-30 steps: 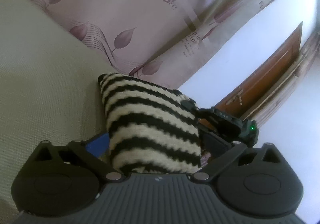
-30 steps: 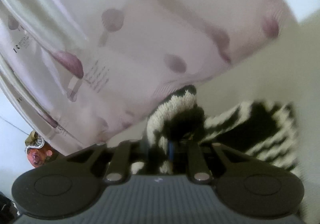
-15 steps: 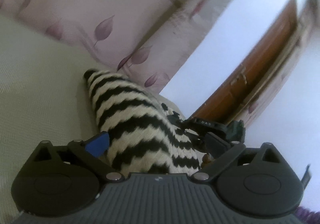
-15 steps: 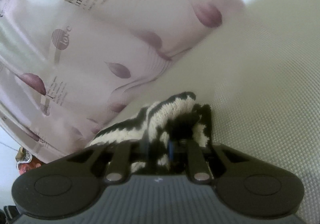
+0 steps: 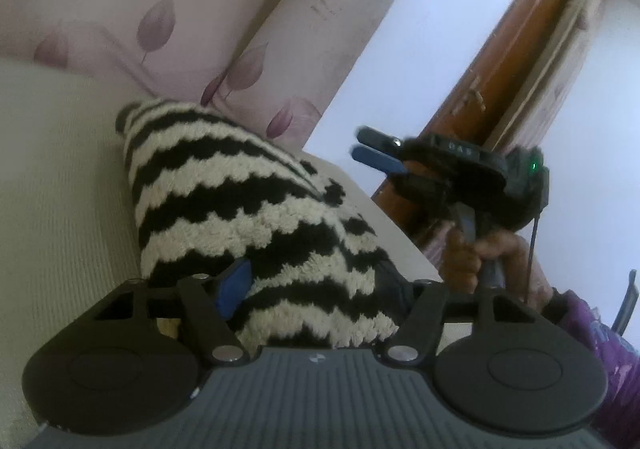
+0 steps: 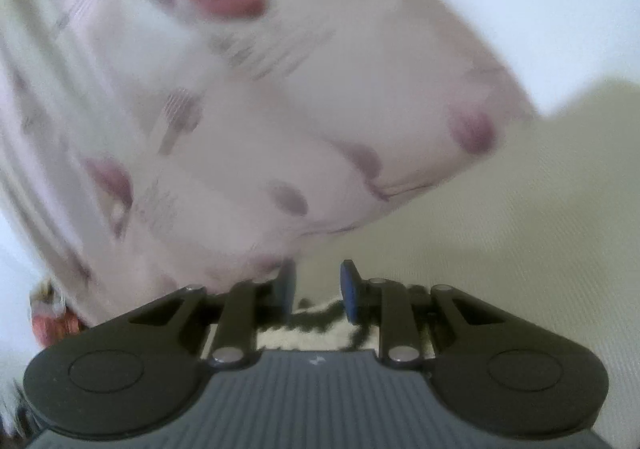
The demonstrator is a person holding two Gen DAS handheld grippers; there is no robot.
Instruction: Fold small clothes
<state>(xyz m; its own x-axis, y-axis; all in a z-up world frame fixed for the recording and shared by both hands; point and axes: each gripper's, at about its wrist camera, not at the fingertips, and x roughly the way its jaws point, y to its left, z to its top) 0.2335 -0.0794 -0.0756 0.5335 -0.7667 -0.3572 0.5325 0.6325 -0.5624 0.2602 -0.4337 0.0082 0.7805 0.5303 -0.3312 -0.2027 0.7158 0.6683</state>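
The striped knit garment (image 5: 248,217) lies bunched on the cream bed (image 5: 60,189), its long axis running from your left gripper (image 5: 316,289) away toward the bed's far edge, where the leaf-print curtain (image 5: 160,9) hangs. Your left jaws straddle its near end and are closing, with the knit filling the gap; the blue pad on one side presses into the wool, the other is hidden behind the cloth. Your right gripper (image 6: 318,285) is past the garment's side near the bed's right edge. Its jaws are narrow and opening, with nothing between them; only a strip of stripes shows below them. The left hand is nearer, so the coming fold likely goes along that axis.
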